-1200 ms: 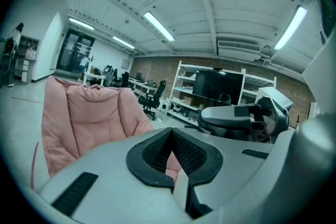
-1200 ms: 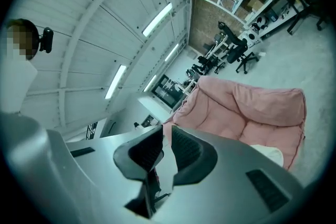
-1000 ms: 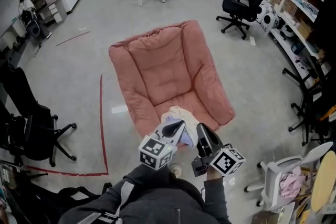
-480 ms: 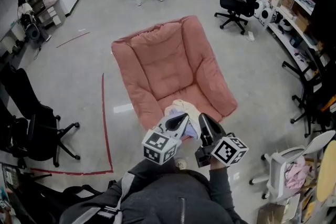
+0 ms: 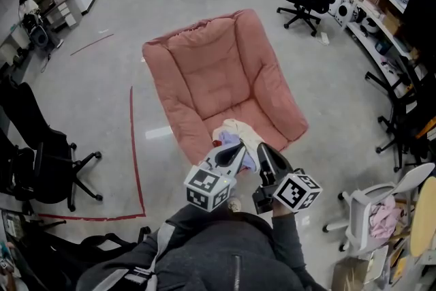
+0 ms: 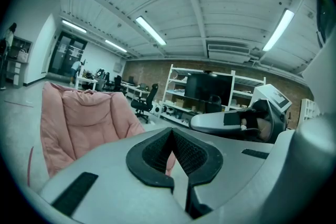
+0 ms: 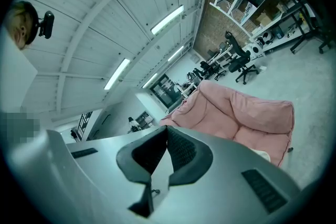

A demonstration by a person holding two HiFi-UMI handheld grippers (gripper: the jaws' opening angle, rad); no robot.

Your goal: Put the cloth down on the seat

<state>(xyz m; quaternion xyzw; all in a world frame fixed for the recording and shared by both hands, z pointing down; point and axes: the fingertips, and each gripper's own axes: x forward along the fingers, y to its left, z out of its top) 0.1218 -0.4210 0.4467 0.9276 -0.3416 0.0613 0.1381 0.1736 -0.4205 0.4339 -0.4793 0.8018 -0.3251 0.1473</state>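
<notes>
The cloth (image 5: 238, 134) has stayed bunched on the front edge of the pink armchair's seat (image 5: 269, 120) since a second ago. Your left gripper (image 5: 240, 148) and right gripper (image 5: 261, 148) hover just before it, fingers pressed together, holding nothing. Red floor tape (image 5: 134, 146) and a black office chair (image 5: 41, 167) lie to your left, and a white chair (image 5: 371, 215) to your right.

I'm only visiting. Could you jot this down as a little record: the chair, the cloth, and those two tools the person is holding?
setting: office floor, pink armchair in the middle
cloth: cream and lavender bundle lying at the front edge of the seat
left hand-held gripper: jaws together, nothing between them, tip near the cloth
right hand-held gripper: jaws together, empty, beside the left one
</notes>
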